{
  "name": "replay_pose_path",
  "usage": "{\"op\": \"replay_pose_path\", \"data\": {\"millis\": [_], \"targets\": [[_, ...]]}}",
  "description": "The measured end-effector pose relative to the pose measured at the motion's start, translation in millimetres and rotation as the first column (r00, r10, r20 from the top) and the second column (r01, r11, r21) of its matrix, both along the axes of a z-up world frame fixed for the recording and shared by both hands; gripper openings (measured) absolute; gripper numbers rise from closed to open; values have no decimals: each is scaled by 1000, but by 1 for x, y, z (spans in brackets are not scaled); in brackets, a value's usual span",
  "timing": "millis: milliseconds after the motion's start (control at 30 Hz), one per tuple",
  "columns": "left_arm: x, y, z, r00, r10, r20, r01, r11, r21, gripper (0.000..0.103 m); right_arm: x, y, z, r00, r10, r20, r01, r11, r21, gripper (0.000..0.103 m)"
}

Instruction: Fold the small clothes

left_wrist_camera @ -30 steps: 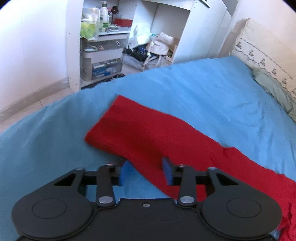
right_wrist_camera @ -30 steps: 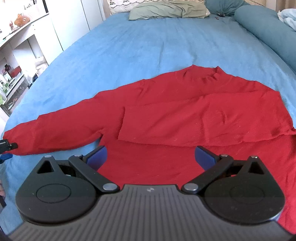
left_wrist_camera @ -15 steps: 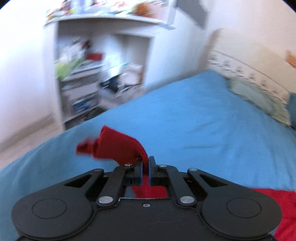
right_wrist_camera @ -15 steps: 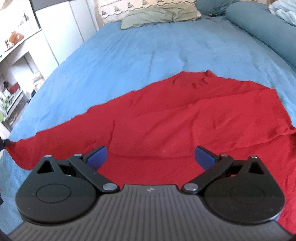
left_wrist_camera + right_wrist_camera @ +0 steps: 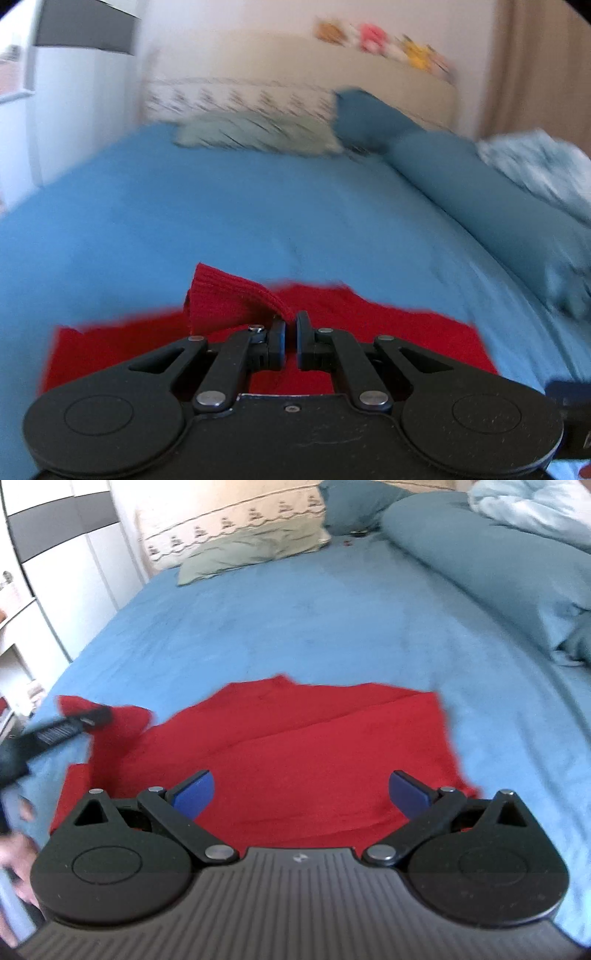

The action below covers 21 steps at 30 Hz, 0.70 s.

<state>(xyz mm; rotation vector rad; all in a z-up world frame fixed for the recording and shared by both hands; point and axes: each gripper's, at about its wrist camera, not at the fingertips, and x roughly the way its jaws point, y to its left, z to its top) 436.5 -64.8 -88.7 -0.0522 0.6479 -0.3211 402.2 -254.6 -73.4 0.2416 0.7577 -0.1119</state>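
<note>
Swung round since a second ago, from the shelves toward the headboard: left claw point(image 5: 290, 325), then spread over the flat sleeve, now pinched tight on the ribbed sleeve cuff point(image 5: 229, 299) and holding it raised above the red sweater point(image 5: 314, 753). Spread on the blue bed point(image 5: 295, 620), body flat, one fold line running across it. Right claw point(image 5: 301, 792) wide apart, low over the near hem, gripping nothing. Green pillow point(image 5: 251, 550) at the headboard, beyond the garment.
</note>
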Motion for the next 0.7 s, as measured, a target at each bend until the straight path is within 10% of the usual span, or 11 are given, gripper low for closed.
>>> {"op": "replay_pose_path", "data": {"millis": [400,500,700], "targets": [[-15,-57,-80,982,-82,-168,94,994,64,8,-11,-64,-34,998,14,-63,-14,1000,2,103],[-21,-50,-71,980,-102,-173,114,992,58,45,-5,-61,-29,998,40,-54,-40,999,10,103],[-37,5,-54,985,-22,-171,46,989,138,58,26,-20,-20,969,242,-53,-245,968,-58,103]]}}
